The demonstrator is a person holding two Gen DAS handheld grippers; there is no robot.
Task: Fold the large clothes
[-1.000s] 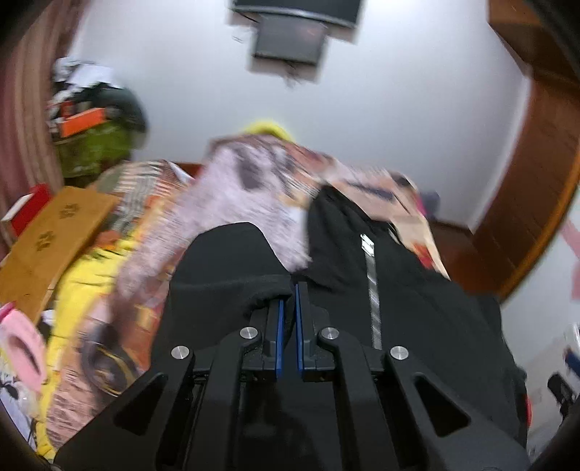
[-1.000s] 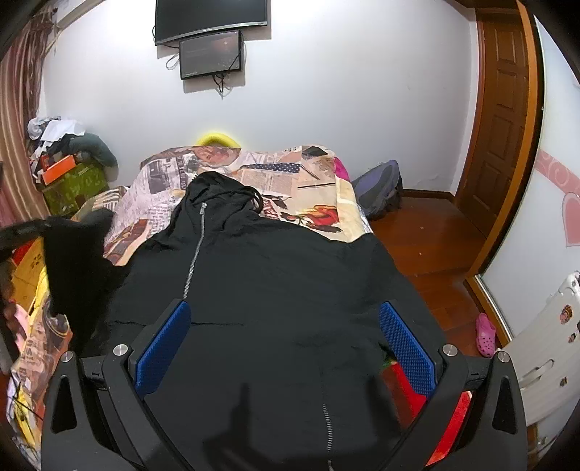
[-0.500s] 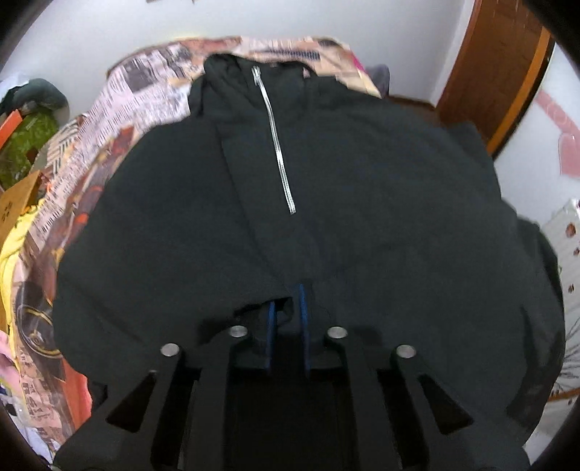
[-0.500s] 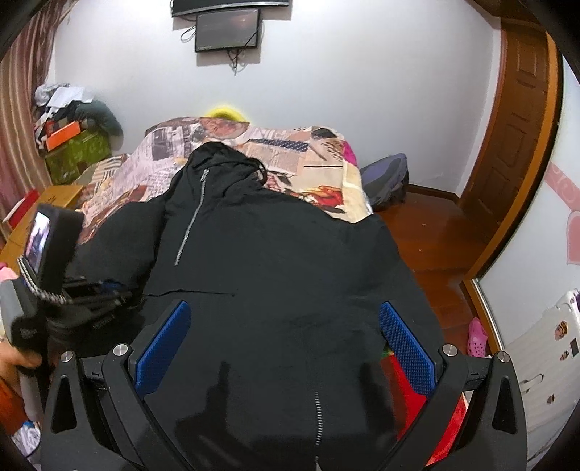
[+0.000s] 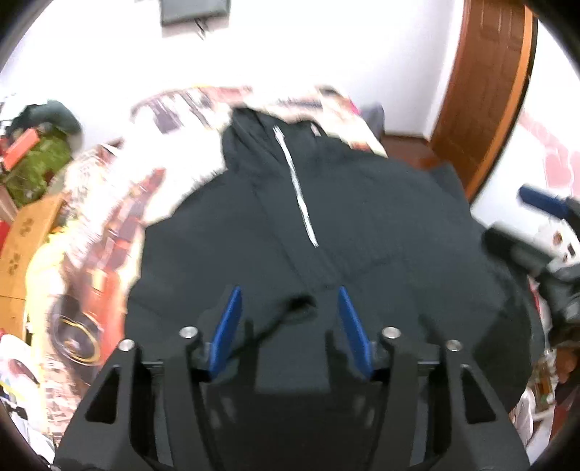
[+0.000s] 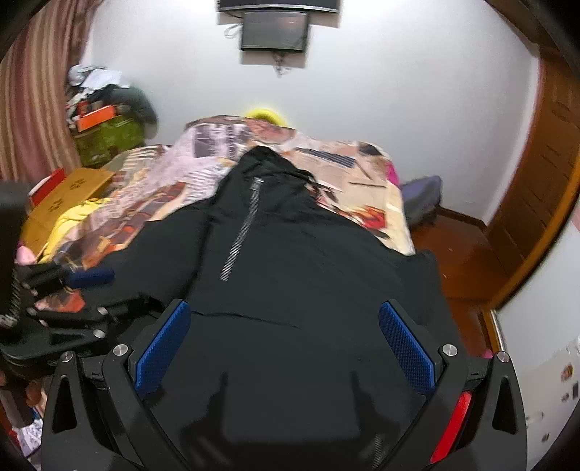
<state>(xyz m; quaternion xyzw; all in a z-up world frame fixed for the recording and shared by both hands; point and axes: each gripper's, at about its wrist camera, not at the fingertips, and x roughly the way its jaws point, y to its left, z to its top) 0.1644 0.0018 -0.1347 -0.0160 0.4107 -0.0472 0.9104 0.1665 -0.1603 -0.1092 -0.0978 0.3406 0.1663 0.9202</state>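
Left gripper, jaws opening and clear of cloth, hovers over the black jacket, whose zipper runs straight away from it

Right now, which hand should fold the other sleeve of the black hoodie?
Probably right. The right gripper hangs open over the black hoodie, nearest its unfolded right side. The left gripper, jaws opening and empty, sits over the already folded left sleeve.

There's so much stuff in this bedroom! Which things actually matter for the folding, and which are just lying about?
For the folding:
- black zip hoodie, spread on the patterned bedspread
- left gripper, jaws opening, nothing pinched
- right gripper, open above the hoodie

Just lying about:
- cardboard box
- green box
- wall screen
- dark bag on the floor
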